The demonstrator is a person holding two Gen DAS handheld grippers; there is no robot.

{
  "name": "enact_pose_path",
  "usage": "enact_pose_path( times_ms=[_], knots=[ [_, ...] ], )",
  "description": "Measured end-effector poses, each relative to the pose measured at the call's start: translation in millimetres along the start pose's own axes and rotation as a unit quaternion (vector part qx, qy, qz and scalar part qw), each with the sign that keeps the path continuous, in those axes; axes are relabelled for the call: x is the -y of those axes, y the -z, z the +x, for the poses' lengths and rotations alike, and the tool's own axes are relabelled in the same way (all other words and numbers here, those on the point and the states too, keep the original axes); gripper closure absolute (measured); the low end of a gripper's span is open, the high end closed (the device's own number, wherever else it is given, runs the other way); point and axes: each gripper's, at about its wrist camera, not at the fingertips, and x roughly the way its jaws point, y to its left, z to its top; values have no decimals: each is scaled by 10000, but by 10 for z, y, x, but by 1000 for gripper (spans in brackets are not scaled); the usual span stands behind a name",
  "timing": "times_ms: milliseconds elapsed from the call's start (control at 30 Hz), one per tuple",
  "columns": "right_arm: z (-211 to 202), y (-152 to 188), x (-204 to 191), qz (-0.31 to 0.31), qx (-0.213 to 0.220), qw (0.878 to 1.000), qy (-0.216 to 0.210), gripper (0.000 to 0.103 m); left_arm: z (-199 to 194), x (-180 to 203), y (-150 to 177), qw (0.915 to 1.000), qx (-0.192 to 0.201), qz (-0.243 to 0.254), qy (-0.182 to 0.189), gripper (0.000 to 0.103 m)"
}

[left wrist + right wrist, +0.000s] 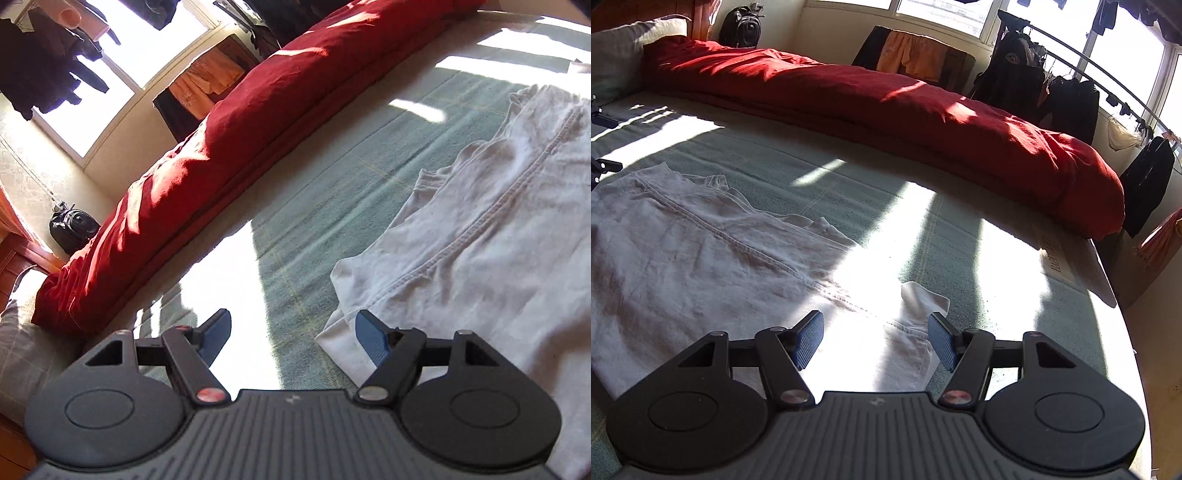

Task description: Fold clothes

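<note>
A white garment (pixel 480 236) with a stitched seam lies spread flat on the green bed cover (pixel 314 192). In the left wrist view it fills the right side, and my left gripper (pixel 293 334) stands open just left of its near corner, its right blue pad over the cloth's edge. In the right wrist view the same garment (pixel 687 251) spreads across the left and centre. My right gripper (pixel 875 338) is open low over its sunlit right edge, where a small corner (pixel 923 299) sticks up. Neither gripper holds anything.
A long red duvet (pixel 886 107) is rolled along the far side of the bed. A pillow (pixel 624 48) sits at the head. A black backpack (pixel 740 26), a clothes rail with dark garments (pixel 1067 99) and bright windows stand behind. The bed edge (pixel 1108 295) drops off at right.
</note>
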Motion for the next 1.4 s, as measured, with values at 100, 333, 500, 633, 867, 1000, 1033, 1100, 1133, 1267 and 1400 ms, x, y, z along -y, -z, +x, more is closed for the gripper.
enact_pose_path(
  times_ms=[100,333,500,633,867,1000,1033,1100,1133,1267,1400],
  knots=[
    [-38,40,10,25,-81,9999,-136,36,-233,-62,99,9970,127,-313,703,27],
    [-252,203,89,343,-322,9955,-819,53,-421,-377,481,9454,-543,-2433,2101,60],
    [-425,497,301,1208,-469,9853,-1116,69,-527,-463,909,9009,-542,-3516,2486,66],
    [-542,789,471,1907,-501,9727,-1221,68,-633,-274,1084,9069,-451,-3374,2485,66],
    [-615,1094,576,2601,-461,9532,-1469,68,-769,-37,1145,9261,-58,-2843,2480,60],
    [-574,1126,523,2681,-369,9494,-1594,68,-727,-53,1176,9210,-25,-2977,2510,60],
    [-563,1135,510,2701,-345,9484,-1625,68,-713,-70,1184,9174,-33,-3051,2553,62],
    [-535,1140,494,2777,-283,9445,-1733,68,-671,-110,1203,9062,-94,-3259,2694,69],
    [-517,1137,495,2833,-271,9417,-1798,68,-653,-126,1212,9019,-149,-3351,2722,80],
    [-454,1127,473,2903,-416,9392,-1787,98,-637,-214,1290,8877,-286,-3689,2739,95],
    [-490,1138,501,2806,-540,9446,-1616,101,-609,-248,1378,8872,-495,-3652,2775,96]
  ],
)
